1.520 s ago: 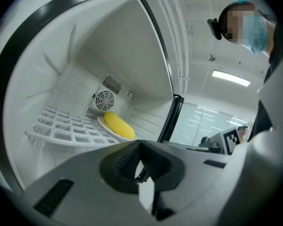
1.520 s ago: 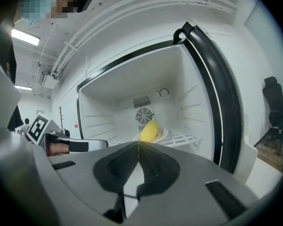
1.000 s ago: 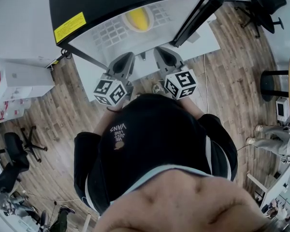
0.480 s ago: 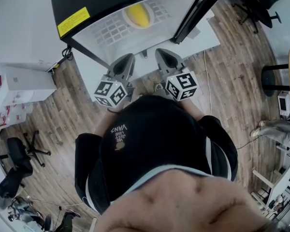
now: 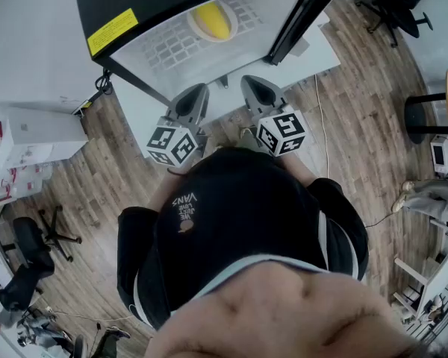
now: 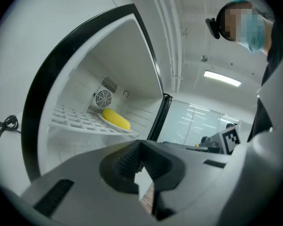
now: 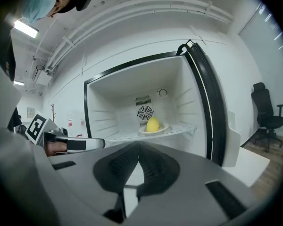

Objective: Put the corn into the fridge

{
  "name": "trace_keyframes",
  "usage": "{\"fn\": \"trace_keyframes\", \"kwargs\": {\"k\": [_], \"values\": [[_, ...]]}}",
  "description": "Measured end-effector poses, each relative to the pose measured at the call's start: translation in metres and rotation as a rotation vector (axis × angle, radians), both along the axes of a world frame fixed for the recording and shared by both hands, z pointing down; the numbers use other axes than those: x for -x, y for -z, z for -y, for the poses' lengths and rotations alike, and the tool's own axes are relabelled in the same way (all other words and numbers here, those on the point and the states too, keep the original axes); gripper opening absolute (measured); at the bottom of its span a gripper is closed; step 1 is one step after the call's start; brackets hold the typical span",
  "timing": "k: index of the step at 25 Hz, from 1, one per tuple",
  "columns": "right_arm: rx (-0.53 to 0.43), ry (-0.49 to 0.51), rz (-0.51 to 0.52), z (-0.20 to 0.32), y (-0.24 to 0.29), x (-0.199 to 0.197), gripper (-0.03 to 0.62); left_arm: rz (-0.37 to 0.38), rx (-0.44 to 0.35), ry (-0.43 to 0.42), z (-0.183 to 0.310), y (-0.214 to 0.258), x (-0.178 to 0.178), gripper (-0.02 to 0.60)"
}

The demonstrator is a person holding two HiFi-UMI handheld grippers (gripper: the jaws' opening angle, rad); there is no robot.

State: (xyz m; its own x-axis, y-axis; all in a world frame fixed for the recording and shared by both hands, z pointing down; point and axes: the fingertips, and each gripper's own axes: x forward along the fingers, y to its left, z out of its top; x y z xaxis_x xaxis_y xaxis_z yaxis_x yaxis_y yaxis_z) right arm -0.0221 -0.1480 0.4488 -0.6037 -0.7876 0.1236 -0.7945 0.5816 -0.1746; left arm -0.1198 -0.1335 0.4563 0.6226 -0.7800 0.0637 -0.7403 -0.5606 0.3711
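Note:
The yellow corn (image 5: 213,21) lies on a white plate (image 5: 197,27) on the wire shelf inside the open fridge (image 5: 172,47). It also shows as the corn (image 6: 116,119) in the left gripper view and the corn (image 7: 153,124) in the right gripper view. My left gripper (image 5: 194,94) and right gripper (image 5: 254,86) are held side by side in front of the fridge opening, well short of the shelf. Both point level at the fridge. The left gripper (image 6: 139,142) is shut with nothing in it. The right gripper (image 7: 138,147) is shut and empty too.
The fridge door (image 7: 212,112) stands swung open on the right, its black edge (image 5: 295,21) beside my right gripper. A white cabinet (image 5: 37,129) is to the left, office chairs (image 5: 403,10) at the back right and lower left (image 5: 30,252). A person's legs (image 5: 433,200) are at the far right.

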Motion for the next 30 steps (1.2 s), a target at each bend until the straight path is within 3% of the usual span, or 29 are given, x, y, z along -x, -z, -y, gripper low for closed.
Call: {"fn": "trace_keyframes", "kwargs": {"k": [30], "values": [[0.005, -0.022, -0.031, -0.0007, -0.0092, -0.0002, 0.012, -0.009, 0.008, -0.011, -0.0001, -0.0065, -0.0003, 0.018]]}}
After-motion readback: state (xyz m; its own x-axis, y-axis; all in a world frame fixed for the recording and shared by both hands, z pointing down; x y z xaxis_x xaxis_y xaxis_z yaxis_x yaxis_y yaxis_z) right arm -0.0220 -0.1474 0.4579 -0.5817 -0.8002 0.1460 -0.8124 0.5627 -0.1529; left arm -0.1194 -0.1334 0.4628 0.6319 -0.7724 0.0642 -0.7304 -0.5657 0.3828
